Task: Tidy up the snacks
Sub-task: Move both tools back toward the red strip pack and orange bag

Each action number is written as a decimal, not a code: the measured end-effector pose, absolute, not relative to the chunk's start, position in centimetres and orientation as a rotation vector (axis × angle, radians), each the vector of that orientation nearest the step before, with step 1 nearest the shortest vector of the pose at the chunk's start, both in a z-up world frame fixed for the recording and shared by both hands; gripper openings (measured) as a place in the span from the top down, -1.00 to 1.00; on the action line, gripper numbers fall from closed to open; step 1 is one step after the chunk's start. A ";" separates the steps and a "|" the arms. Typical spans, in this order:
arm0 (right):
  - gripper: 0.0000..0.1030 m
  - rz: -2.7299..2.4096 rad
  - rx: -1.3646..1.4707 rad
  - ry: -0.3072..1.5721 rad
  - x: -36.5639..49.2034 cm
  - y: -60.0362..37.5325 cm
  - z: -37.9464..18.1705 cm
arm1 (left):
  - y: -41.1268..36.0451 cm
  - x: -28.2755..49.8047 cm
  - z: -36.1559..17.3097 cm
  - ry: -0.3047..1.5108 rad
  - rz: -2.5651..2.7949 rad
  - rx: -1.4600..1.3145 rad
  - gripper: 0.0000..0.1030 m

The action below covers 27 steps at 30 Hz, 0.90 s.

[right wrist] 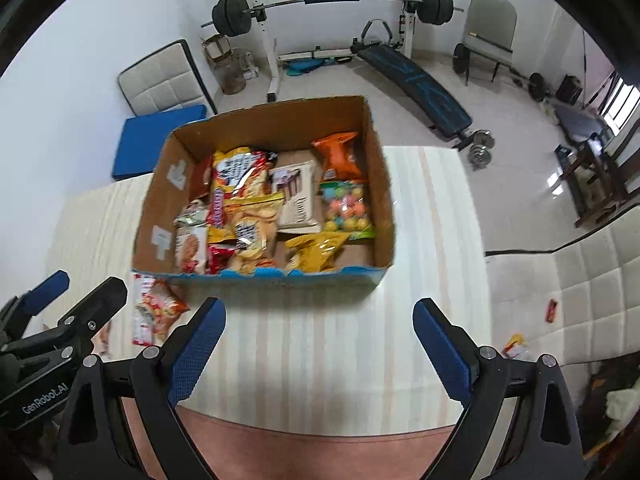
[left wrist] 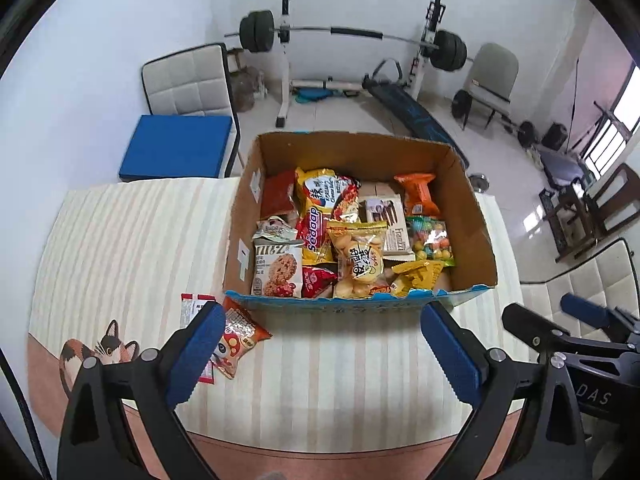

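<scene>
Both tools were spread wide and empty over the striped tablecloth: left gripper (left wrist: 322, 346), right gripper (right wrist: 316, 346). Orange foil snack packet (left wrist: 240, 334) lay loose beside the left fingers, likely next pick. Beyond it, the brown cardboard box (left wrist: 472, 216) held most snacks.

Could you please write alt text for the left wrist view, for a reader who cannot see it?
An open cardboard box packed with snack packets sits on a striped tablecloth, with the open, empty left gripper hovering before it. Two packets lie outside the box by the gripper's left finger; a weight bench stands behind.
</scene>
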State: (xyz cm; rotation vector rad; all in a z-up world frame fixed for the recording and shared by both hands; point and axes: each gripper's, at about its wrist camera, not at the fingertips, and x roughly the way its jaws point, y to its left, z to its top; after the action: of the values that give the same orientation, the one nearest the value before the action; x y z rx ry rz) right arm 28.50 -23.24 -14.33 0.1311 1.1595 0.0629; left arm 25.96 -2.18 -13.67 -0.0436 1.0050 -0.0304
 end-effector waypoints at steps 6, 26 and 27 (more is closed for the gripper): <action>-0.88 0.155 0.205 1.249 27.6 -20.1 -18.0 | 1.8 24.2 -16.3 1.021 0.056 -0.025 -0.95; -0.85 0.151 0.633 1.492 33.2 -1.5 -35.3 | 21.0 23.7 -31.1 1.298 0.341 0.026 -0.95; -0.84 0.129 0.639 1.489 33.5 -0.9 -35.7 | 21.2 23.8 -31.4 1.303 0.341 0.034 -0.95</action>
State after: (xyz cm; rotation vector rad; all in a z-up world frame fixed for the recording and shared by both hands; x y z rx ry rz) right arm 33.49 -0.91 -35.67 0.6394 1.4889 0.1293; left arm 23.78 21.22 -31.43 0.0338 1.3026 0.3413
